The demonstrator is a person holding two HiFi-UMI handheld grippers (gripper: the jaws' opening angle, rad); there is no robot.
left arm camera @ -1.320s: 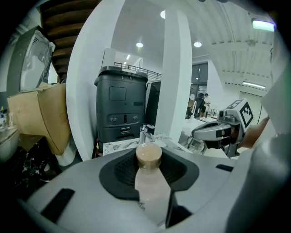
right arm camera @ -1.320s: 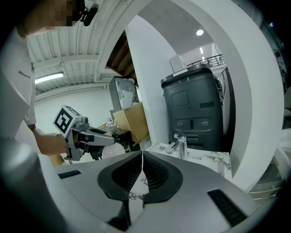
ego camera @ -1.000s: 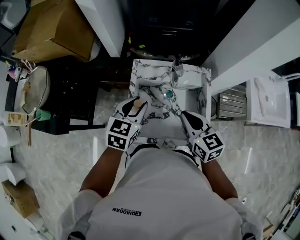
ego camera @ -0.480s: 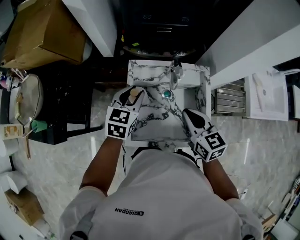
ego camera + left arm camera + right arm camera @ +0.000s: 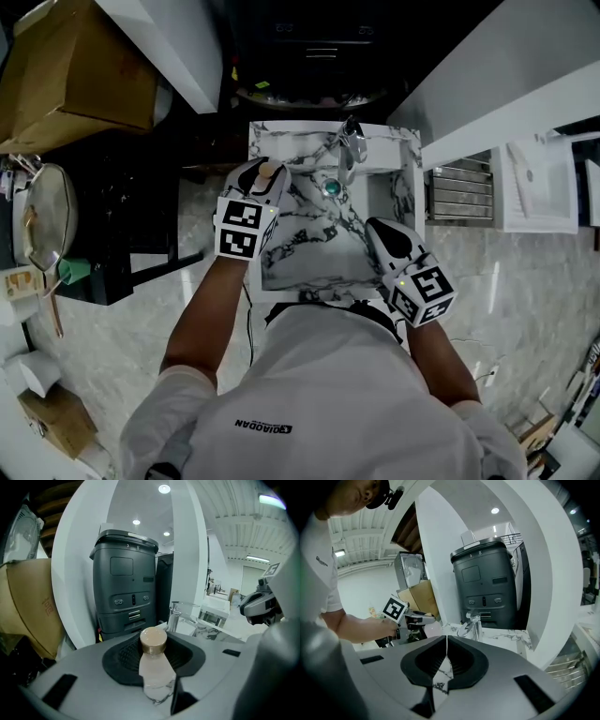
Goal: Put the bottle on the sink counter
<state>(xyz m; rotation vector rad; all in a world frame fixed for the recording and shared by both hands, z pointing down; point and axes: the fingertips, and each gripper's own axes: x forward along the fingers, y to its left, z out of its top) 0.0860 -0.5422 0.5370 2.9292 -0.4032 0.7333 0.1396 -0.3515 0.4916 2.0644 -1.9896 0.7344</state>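
Left gripper (image 5: 266, 171): clamped on bottle (image 5: 154, 670), cap up (upright so it can stand once lowered).
Bottle's place: over the surface (image 5: 314, 251), left of tap (image 5: 349, 145), seemingly not set down.
Right gripper (image 5: 373, 227): clenched, empty, held aside.

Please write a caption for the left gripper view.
Left hand-held gripper grips a tan-capped bottle, faucet behind.

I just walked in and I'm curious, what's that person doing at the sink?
A person stands at a small marble sink with a gripper in each hand. The left gripper is shut on a clear bottle with a tan cap, upright over the sink's left side. The right gripper is shut and empty, by the sink's right front corner. The bottle is not let go yet.
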